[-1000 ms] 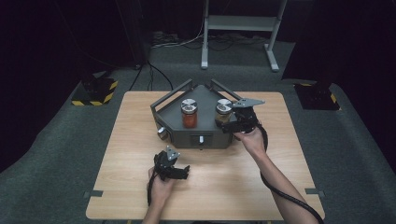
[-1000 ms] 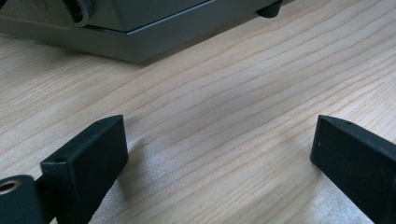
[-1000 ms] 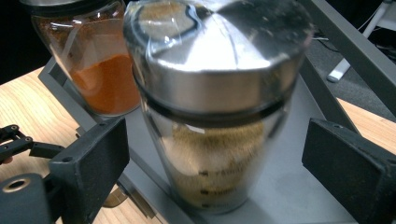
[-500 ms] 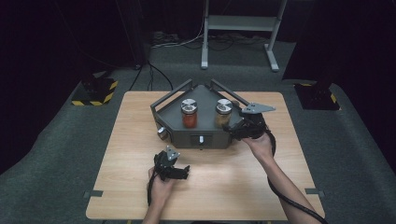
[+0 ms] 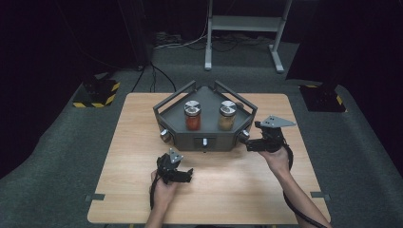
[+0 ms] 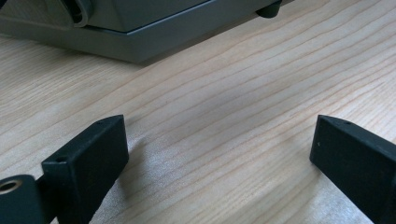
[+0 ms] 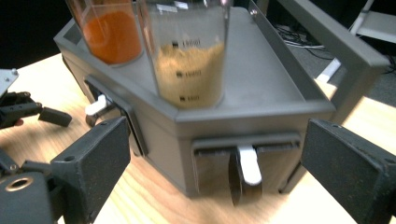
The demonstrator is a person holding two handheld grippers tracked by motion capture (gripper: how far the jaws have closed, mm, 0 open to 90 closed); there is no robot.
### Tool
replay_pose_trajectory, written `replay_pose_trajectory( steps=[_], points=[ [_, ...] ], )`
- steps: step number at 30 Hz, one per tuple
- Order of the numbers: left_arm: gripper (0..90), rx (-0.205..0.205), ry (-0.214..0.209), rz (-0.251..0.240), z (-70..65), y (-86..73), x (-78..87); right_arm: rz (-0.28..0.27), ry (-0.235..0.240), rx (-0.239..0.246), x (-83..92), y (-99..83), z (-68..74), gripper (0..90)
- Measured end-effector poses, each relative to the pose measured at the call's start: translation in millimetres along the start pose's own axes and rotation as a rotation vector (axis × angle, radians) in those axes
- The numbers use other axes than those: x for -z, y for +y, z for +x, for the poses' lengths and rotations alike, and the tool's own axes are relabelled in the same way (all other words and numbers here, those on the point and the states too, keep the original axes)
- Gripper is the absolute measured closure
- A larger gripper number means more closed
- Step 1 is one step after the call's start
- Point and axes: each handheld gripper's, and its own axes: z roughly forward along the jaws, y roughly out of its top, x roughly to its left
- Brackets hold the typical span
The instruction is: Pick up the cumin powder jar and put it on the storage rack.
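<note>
Since the earlier high view, the right gripper (image 5: pixel 253 142) has drawn back from beside the tan jar and come down to the table at about four o'clock of the grey angular metal tray (image 5: pixel 207 137), where it now faces the tray's right front face; the left gripper (image 5: pixel 183 176) has kept its place at about six o'clock, in front of the tray on the pale wooden table (image 5: pixel 133 156). The right gripper's jaws stand wide apart with nothing between the pads, and in the right gripper view they frame a small white lever handle (image 7: pixel 249 165) set in a recessed slot on that face without touching it. A second white lever (image 7: pixel 95 106) shows on the neighbouring face at nine o'clock in that view. The left gripper's jaws are likewise spread wide over bare wood, holding nothing. In the right gripper view both jars are cut off at the top, so their lids are out of frame, and the printed marks on the nearer jar are too blurred to read. The tray carries two glass jars with silver lids: one holds an orange-red powder (image 5: pixel 192 121), the other a tan, grainy filling (image 5: pixel 226 119), possibly sugar or a ground spice. In the left gripper view the tray is cut off at the top edge.
</note>
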Motion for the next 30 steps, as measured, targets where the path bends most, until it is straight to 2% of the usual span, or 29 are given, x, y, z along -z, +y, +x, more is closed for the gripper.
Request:
replay_pose_trajectory(
  steps=[5,9,11,14,26,30],
  points=[
    [4.3,0.003,0.000,-0.002,-0.1,-0.2,-0.1,0.021,-0.012,-0.014,3.8,-18.0,-1.0,8.2],
    [4.3,0.003,0.000,-0.002,-0.1,-0.2,-0.1,0.042,-0.024,-0.048,4.5,-34.9,-2.4,8.2],
    [4.3,0.003,0.000,-0.002,-0.1,-0.2,-0.1,0.047,-0.030,-0.050,4.4,-37.7,-1.9,8.2],
    [4.2,0.003,0.000,-0.002,-0.1,-0.3,-0.2,0.072,-0.040,-0.085,3.0,-50.5,-2.5,8.3],
    [4.2,0.003,0.000,-0.002,-0.1,-0.3,-0.2,0.173,-0.084,-0.114,-11.5,-72.2,0.7,8.3],
    [4.3,0.003,0.000,-0.002,-0.1,-0.3,-0.1,0.199,-0.083,-0.140,-16.1,-79.0,-0.4,8.3]
  ],
)
